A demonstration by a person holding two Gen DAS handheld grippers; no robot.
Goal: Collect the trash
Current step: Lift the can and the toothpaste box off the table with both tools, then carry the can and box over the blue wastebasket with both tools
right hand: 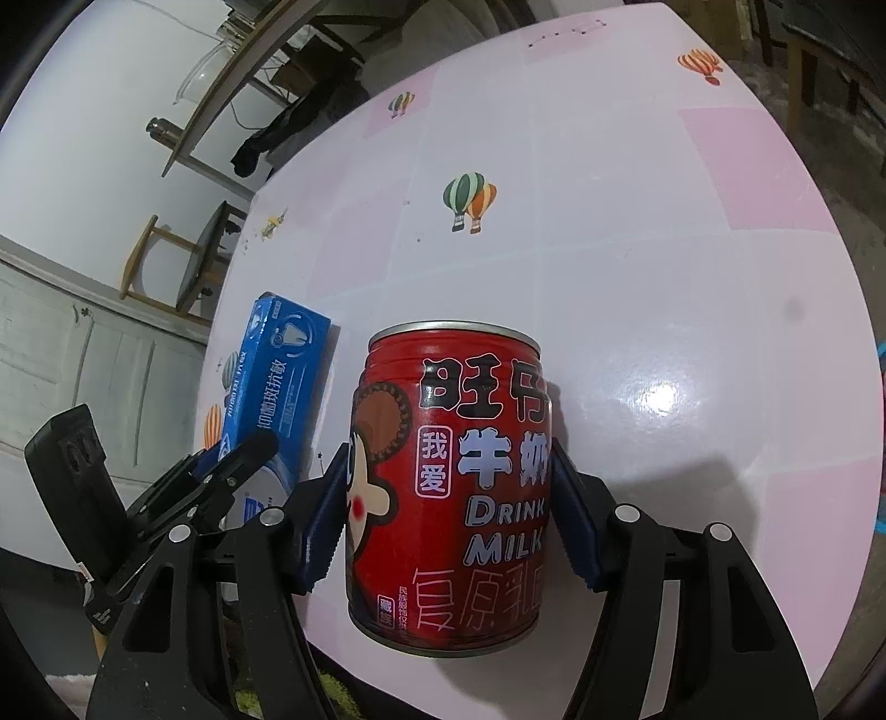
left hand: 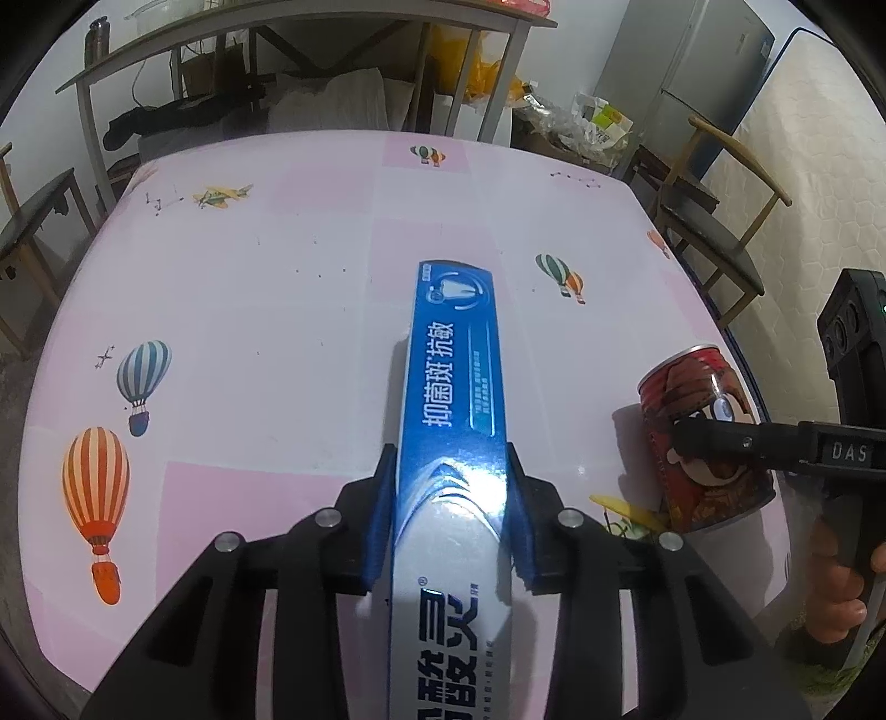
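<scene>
My left gripper (left hand: 451,471) is shut on a long blue toothpaste box (left hand: 451,376), held lengthwise over the pink table (left hand: 249,310). The box also shows in the right wrist view (right hand: 282,376) at the left, with the left gripper (right hand: 221,471) around it. My right gripper (right hand: 448,493) is shut on a red milk can (right hand: 451,487), which stands upright near the table's front edge. In the left wrist view the can (left hand: 706,437) is at the right, with a right gripper finger (left hand: 720,437) across it.
The tablecloth (right hand: 637,249) has balloon prints. Wooden chairs (left hand: 714,221) stand at the right and another chair (left hand: 33,232) at the left. A shelf table (left hand: 277,33) and a fridge (left hand: 692,61) stand behind, with bags of clutter (left hand: 581,127).
</scene>
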